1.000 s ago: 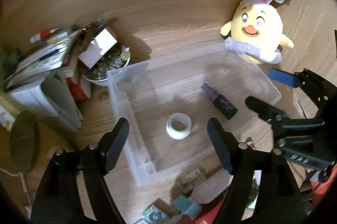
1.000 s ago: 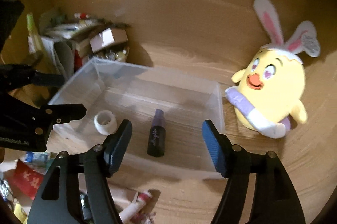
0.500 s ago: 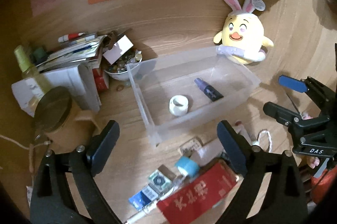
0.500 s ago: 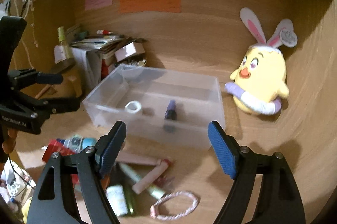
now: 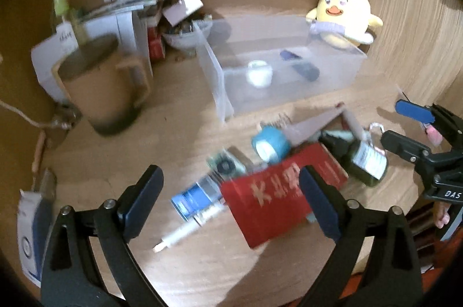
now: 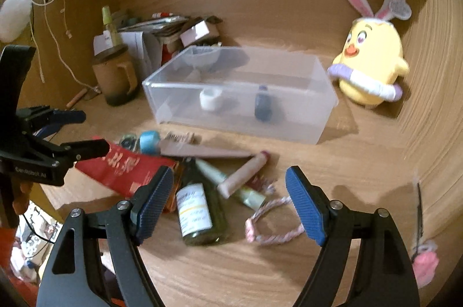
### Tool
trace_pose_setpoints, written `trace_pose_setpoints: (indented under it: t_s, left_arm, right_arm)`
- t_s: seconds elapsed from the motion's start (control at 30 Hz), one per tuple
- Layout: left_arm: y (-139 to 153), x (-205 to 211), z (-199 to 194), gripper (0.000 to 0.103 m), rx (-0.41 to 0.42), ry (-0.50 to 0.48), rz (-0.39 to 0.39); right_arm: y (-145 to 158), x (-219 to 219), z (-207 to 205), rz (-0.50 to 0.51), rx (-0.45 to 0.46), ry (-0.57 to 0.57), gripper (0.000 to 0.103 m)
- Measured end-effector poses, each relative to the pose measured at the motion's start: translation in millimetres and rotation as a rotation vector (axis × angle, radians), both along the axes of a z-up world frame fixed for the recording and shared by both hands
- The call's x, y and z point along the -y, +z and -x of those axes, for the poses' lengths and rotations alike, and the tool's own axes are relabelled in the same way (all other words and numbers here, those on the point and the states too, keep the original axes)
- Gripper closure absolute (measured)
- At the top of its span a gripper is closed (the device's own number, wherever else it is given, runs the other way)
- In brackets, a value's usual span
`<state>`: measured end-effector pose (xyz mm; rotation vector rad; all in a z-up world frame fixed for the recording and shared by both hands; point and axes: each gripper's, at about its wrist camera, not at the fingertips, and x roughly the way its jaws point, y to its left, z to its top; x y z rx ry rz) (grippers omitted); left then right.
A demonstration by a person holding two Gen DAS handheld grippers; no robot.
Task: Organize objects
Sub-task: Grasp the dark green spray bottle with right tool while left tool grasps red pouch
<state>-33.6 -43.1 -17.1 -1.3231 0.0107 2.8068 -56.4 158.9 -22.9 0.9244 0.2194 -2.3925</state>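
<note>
— What had changed over that last second?

— Both tools had drawn back from the clear plastic bin (image 6: 240,93). A second earlier each hung right over it; now the left gripper (image 5: 231,191) and the right gripper (image 6: 228,203) were above the loose clutter in front of it, both with jaws spread wide and nothing between them.

— And the bin's contents?

— As before: a white tape roll (image 6: 210,99) and a small dark bottle (image 6: 263,104) lay on its floor, apart from each other.

— What sat in the pile?

— A glossy red booklet (image 5: 277,191), a blue tape roll (image 5: 270,143), a dark green glass bottle (image 6: 196,208) with a white label, a pinkish tube (image 6: 243,174) and a braided pink loop of cord (image 6: 272,223), all on the wood-grain desk (image 6: 347,162). A yellow plush chick (image 6: 370,67) with rabbit ears stood just beside the bin.
</note>
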Motion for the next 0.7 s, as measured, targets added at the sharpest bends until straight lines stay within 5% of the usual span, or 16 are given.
trace_pose_setpoints:
  t_s: [0.33, 0.53, 0.7]
  left_arm:
    - [-24, -13, -16, 0.007, 0.044, -0.012, -0.121]
    - [-33, -16, -10, 0.007, 0.074, -0.011, -0.216]
    - [-33, -28, -2, 0.007, 0.074, -0.050, -0.247]
  right_arm:
    - [-25, 3, -4, 0.012, 0.094, 0.056, 0.028]
    - [-32, 5, -2, 0.017, 0.125, 0.078, 0.054]
    - [-35, 3, 0, 0.036, 0.146, 0.082, 0.060]
